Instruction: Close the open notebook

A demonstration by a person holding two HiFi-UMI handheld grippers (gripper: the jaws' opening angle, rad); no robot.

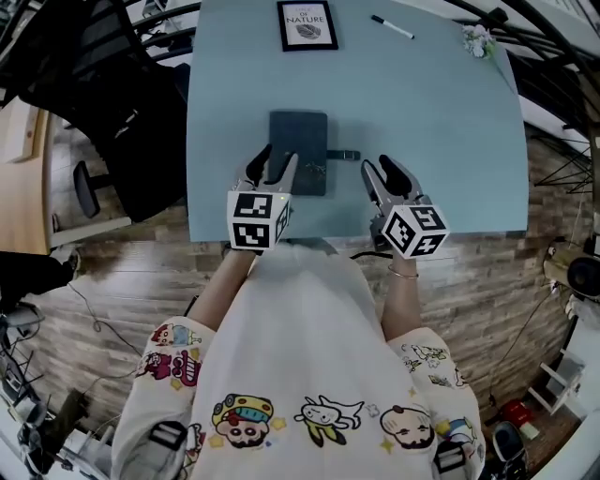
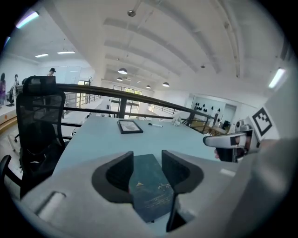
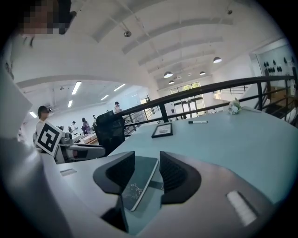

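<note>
The dark teal notebook (image 1: 298, 141) lies shut and flat on the pale blue table (image 1: 441, 141), its elastic strap (image 1: 342, 155) sticking out to the right. My left gripper (image 1: 275, 167) hovers over the notebook's near end, jaws open with nothing between them. In the left gripper view the notebook (image 2: 151, 186) shows below the gap of the left gripper (image 2: 146, 158), apart from it. My right gripper (image 1: 380, 173) hangs open to the right of the notebook, above bare table. In the right gripper view the notebook (image 3: 137, 179) lies beyond the empty right gripper (image 3: 146, 158).
A framed picture (image 1: 307, 25) stands at the table's far edge, with a pen (image 1: 392, 27) and a small white flower (image 1: 478, 39) to its right. A black office chair (image 1: 103, 66) stands off the table's left side. A railing runs behind the table.
</note>
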